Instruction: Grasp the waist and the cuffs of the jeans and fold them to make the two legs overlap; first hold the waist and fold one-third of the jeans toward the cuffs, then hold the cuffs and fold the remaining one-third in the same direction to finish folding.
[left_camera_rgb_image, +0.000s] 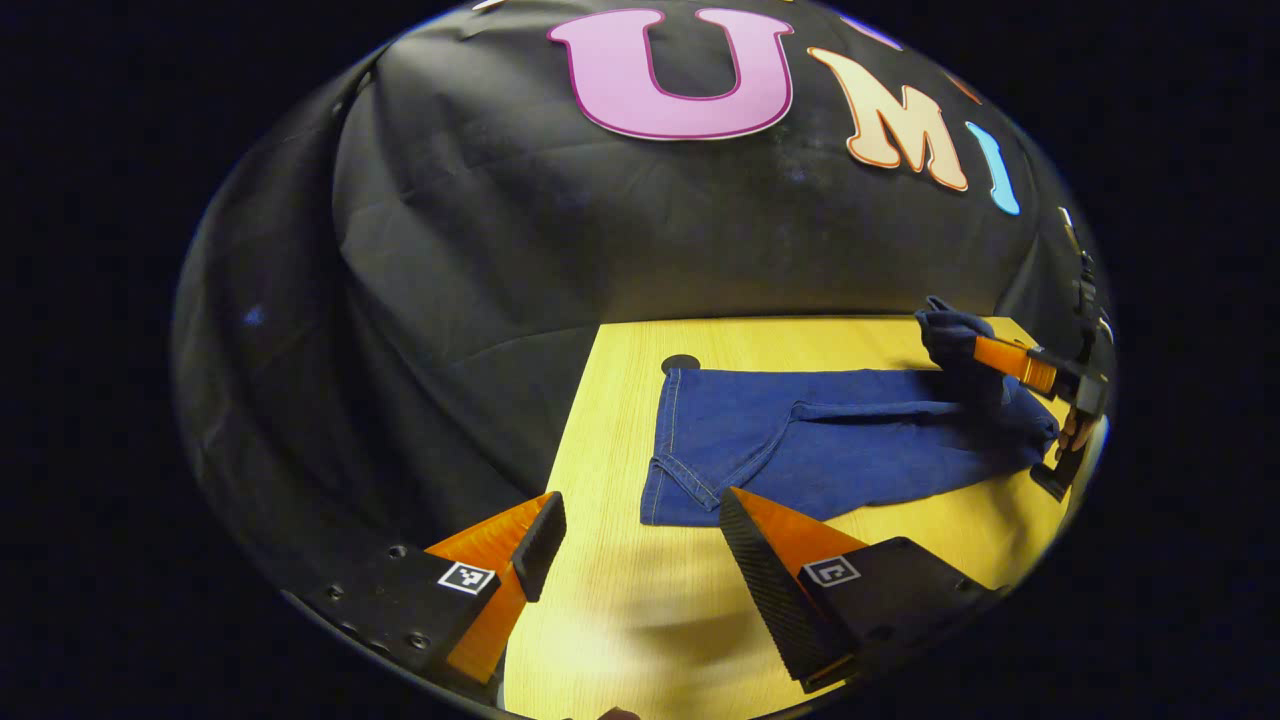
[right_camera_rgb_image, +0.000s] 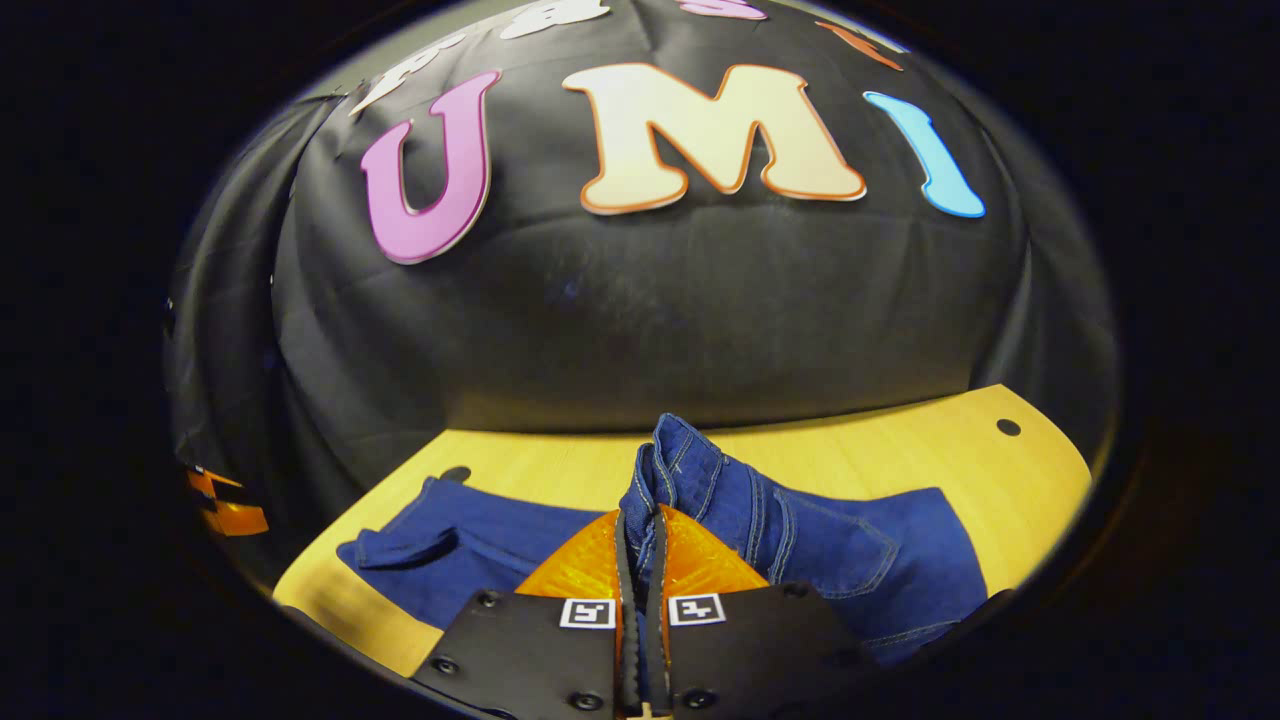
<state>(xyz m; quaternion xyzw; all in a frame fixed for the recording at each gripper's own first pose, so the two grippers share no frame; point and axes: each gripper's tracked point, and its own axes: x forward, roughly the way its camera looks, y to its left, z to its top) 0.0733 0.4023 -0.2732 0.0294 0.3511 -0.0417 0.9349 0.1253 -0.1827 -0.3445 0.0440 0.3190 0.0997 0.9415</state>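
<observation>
R gripper (right_camera_rgb_image: 640, 560) clamping jeans (right_camera_rgb_image: 860, 560) waist; L gripper (left_camera_rgb_image: 640, 540) agape.

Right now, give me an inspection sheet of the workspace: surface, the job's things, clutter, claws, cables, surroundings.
Surface: yellow wooden table with round holes near its corners.
Job's things: blue jeans lie spread on the table; the waist end is bunched and lifted off the surface, while the cuffs lie flat.
Clutter: nothing seen.
Claws: left claw open, above bare table just short of the cuffs, holding nothing; right claw shut on the waist fabric, both fingers pressed together on it.
Cables: nothing seen.
Surroundings: black cloth wall behind the table.
</observation>
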